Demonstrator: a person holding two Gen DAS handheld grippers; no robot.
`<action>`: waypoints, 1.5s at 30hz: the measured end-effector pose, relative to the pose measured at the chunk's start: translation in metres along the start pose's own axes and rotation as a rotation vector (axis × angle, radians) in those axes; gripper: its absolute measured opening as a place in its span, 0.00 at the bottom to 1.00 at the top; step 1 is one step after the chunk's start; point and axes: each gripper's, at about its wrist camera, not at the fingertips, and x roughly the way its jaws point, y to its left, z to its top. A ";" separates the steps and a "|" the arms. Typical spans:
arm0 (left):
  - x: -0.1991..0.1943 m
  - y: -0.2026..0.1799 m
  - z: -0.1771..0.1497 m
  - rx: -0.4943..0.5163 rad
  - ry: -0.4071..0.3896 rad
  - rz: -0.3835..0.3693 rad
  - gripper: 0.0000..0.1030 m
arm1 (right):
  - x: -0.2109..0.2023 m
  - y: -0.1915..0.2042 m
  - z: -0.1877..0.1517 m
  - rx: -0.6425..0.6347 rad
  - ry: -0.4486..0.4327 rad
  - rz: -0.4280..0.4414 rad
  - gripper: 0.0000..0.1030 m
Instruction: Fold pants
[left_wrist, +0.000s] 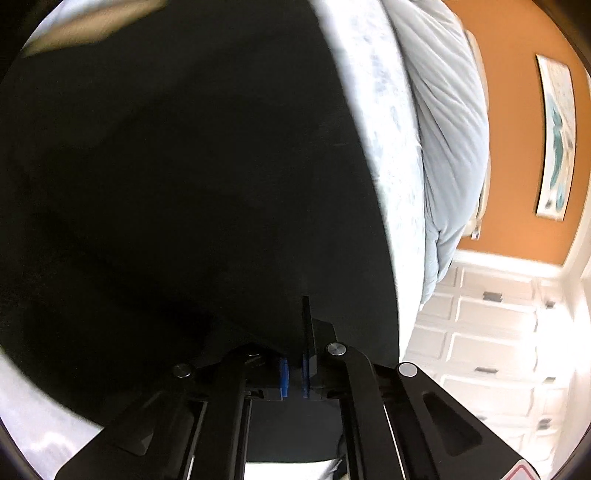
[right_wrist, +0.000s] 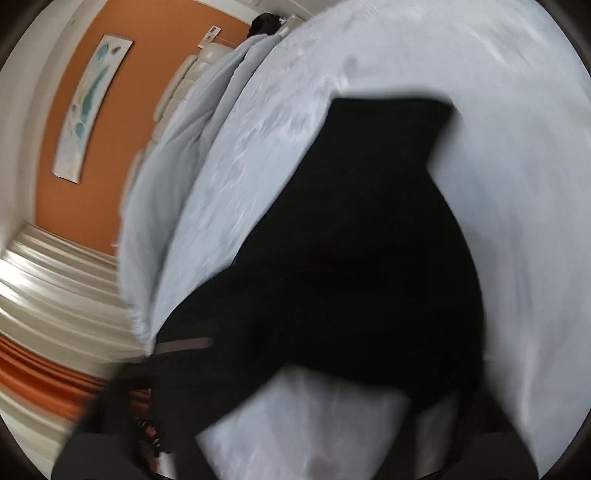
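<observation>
Pale bed (right_wrist: 517, 184) under black pants (right_wrist: 351, 258); left tool (left_wrist: 295, 373) clenched, right tool blurred, apparently clenched

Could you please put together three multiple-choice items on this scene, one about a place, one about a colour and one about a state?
1. Where do the black fabric pants lie?
A. on the pale blue-white bed sheet
B. on a wooden floor
C. in a basket

2. What colour is the wall behind the long framed picture?
A. green
B. orange
C. grey

3. How do the left gripper's blue pads stand?
A. wide apart
B. close together
C. out of view

Key: 1 A, the dark cloth spreads over the sheet in the right wrist view. 2 B, orange paint surrounds the picture. 3 B, only a narrow gap shows between the pads.
</observation>
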 end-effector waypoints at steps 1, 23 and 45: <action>-0.010 0.007 -0.006 0.030 0.004 -0.009 0.02 | -0.006 0.014 0.013 -0.019 -0.028 0.028 0.04; -0.068 0.037 -0.003 0.283 -0.140 0.181 0.44 | 0.013 0.012 0.053 -0.251 0.018 -0.099 0.26; -0.101 0.067 -0.028 0.355 -0.244 0.326 0.21 | -0.025 -0.004 0.074 -0.329 -0.075 -0.261 0.62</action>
